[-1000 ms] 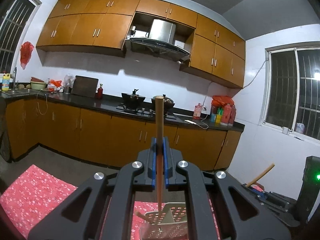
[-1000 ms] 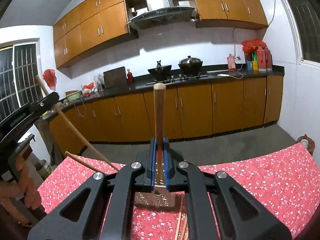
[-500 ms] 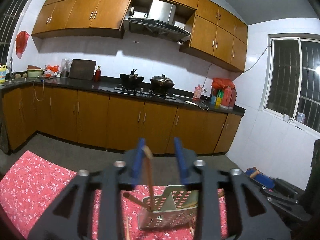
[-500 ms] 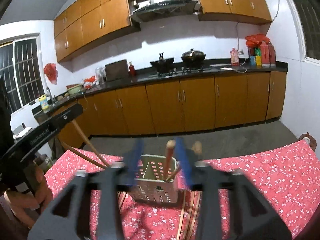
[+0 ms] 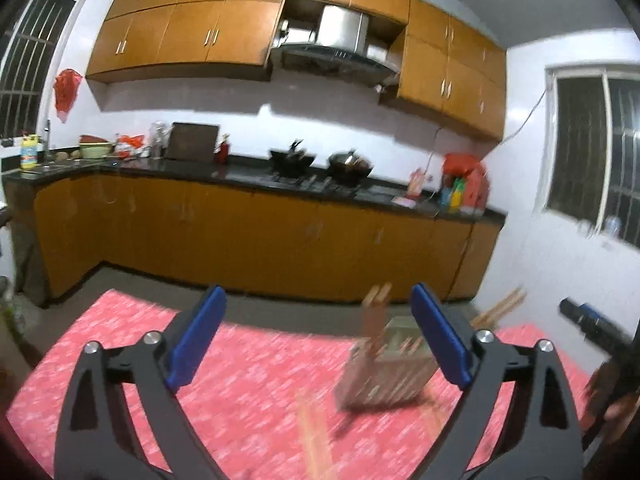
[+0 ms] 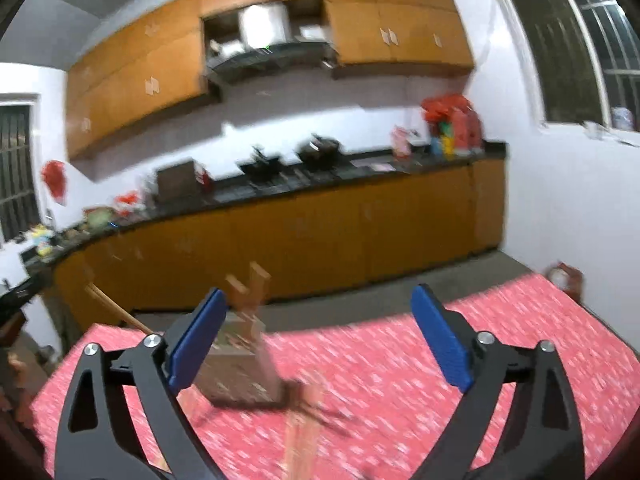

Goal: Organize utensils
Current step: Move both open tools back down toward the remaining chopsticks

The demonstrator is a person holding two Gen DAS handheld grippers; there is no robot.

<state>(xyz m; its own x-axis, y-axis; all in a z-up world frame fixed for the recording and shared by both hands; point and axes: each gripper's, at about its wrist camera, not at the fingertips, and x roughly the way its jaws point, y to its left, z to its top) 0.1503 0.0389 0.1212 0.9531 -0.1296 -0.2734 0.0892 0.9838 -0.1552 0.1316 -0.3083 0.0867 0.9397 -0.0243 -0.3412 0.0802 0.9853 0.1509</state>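
Observation:
A perforated metal utensil holder [image 5: 386, 372] stands on the red floral tablecloth [image 5: 248, 392]; wooden chopsticks [image 5: 374, 320] stick up from it. It also shows in the right wrist view [image 6: 240, 368] with chopsticks [image 6: 250, 292] in it. More chopsticks lie on the cloth [image 5: 314, 436] [image 6: 300, 420], blurred. My left gripper [image 5: 318, 334] is open and empty, left of the holder. My right gripper [image 6: 318, 334] is open and empty, right of the holder.
Both views are motion-blurred. Orange kitchen cabinets [image 5: 240, 232] and a dark counter with pans [image 5: 320, 164] run behind the table. The other gripper and hand show at the right edge [image 5: 608, 356]. A chopstick juts up at the table's left corner [image 6: 116, 312].
Both grippers opened and let go of their chopsticks, which now stand in the holder. Both grippers pulled back and apart, the left one to the left, the right one to the right.

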